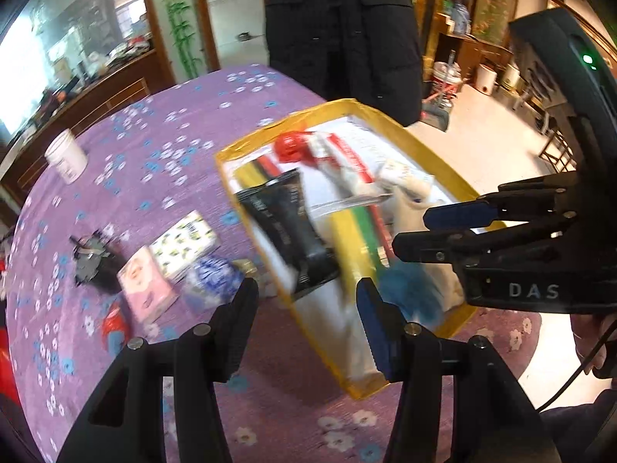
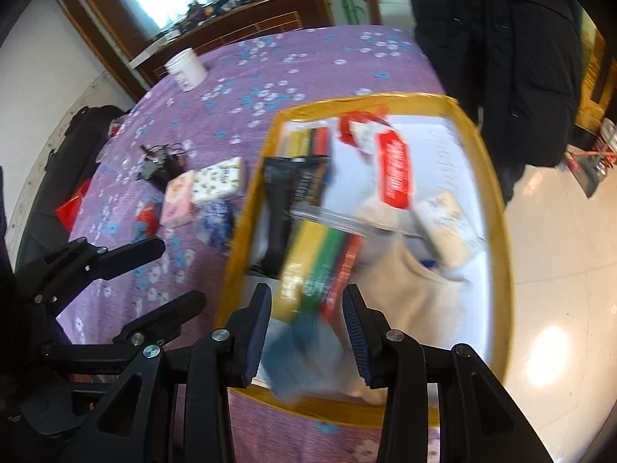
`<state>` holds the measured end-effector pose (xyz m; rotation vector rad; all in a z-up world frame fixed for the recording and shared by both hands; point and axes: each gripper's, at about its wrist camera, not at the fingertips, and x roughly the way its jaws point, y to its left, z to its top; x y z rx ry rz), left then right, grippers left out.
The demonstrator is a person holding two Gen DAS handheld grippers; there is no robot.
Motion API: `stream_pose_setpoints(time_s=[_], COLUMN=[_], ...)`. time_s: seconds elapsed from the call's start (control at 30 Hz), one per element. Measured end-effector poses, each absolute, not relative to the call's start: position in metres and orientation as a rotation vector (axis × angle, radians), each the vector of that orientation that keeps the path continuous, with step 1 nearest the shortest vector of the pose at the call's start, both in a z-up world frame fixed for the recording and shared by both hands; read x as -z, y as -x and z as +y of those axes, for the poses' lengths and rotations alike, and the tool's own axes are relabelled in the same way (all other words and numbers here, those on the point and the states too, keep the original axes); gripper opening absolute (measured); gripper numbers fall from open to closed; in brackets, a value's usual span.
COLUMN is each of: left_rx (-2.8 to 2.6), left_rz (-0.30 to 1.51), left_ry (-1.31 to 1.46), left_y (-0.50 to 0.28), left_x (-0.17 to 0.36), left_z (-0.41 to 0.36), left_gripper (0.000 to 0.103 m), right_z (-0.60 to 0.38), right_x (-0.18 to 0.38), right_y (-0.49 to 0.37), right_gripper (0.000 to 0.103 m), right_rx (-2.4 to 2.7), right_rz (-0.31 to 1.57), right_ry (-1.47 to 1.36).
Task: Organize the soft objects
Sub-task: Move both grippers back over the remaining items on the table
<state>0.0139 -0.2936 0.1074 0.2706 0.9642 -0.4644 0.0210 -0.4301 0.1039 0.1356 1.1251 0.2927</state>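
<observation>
Both tools hang part-open and empty over the yellow-rimmed box (image 1: 455, 187) on your purple-clothed bench (image 1: 162, 135).

Your left tool (image 1: 306, 289) and right tool (image 2: 306, 301) each have their jaws spread partway with nothing pinched between them; a blue fluffy cloth (image 2: 304, 351) lies just below the right one, at the near end of the box, beside a cream cloth (image 2: 416, 293), a black pouch (image 2: 293, 196) and flat packets. The likely trouble: the box is crowded, so a hurried reach could snag the black pouch or drag the cloth back out over the rim. Tissue packs (image 1: 181, 247) wait outside the box on the bench, close together, so closing on one could nudge its neighbour.
</observation>
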Motion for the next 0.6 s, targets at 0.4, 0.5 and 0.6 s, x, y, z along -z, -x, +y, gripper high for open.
stream_pose_setpoints(time_s=[0.4,0.5,0.6], left_rx=[0.242,0.200,0.153], left_rz=[1.055,1.069,1.083], left_ry=[-0.107,-0.072,-0.043], left_y=[-0.029,-0.029,-0.030], left_x=[-0.095,-0.091,-0.086], left_z=[-0.194,-0.173,-0.148], left_gripper=[0.052,0.052,0.052], right_z=[-0.350,-0.334,-0.316], right_x=[-0.097,-0.094,-0.089], right_y=[-0.034,-0.035,-0.033], right_gripper=[0.042,0.042,0.042], right_rx=[-0.460,-0.498,-0.540], right_rz=[1.161,1.174,1.192], right_ry=[-0.087,-0.076,-0.060])
